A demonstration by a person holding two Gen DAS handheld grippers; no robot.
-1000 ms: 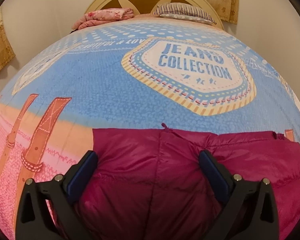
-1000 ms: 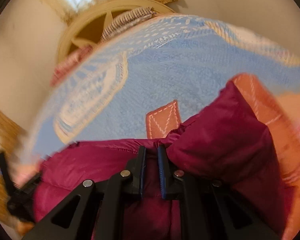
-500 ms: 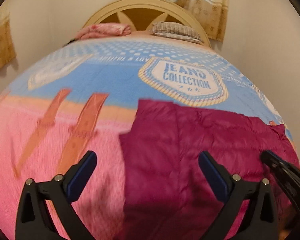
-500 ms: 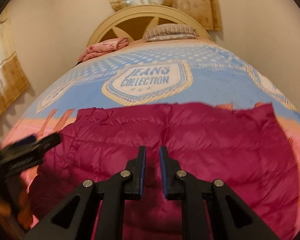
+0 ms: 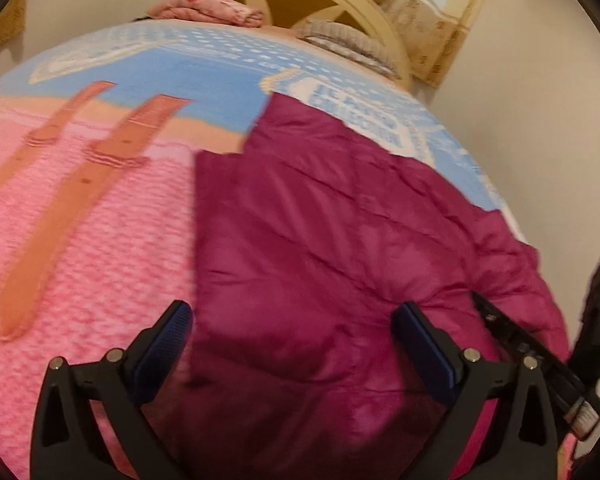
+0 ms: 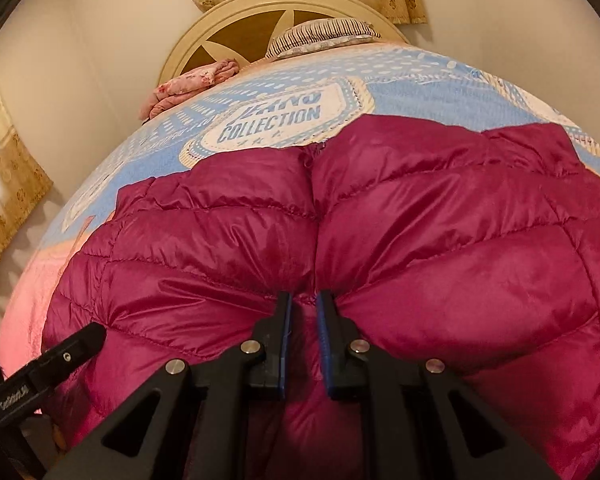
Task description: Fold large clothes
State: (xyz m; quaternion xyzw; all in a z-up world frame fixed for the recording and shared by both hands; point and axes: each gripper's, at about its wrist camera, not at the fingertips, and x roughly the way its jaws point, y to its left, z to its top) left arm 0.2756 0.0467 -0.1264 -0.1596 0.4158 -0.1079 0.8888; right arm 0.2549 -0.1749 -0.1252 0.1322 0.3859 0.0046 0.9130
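Note:
A magenta quilted puffer jacket (image 6: 380, 220) lies spread on the bed's pink and blue blanket (image 5: 80, 208); it also shows in the left wrist view (image 5: 320, 240). My left gripper (image 5: 292, 328) is open and empty, hovering over the jacket's near left part. My right gripper (image 6: 302, 320) is shut on a pinch of the jacket fabric at its near edge, by the centre seam. Part of the right gripper shows at the right edge of the left wrist view (image 5: 540, 352), and the left gripper's body shows in the right wrist view (image 6: 48, 364).
A cream headboard (image 6: 228, 28), a striped pillow (image 6: 324, 34) and a folded pink floral cloth (image 6: 188, 84) are at the far end of the bed. Curtains (image 6: 12, 184) hang at the left and behind the headboard. A wall is close on the right (image 5: 540, 140).
The left gripper has swung left and tilted, staying open. The right gripper has dropped close to the jacket and now pinches its fabric near the centre seam.

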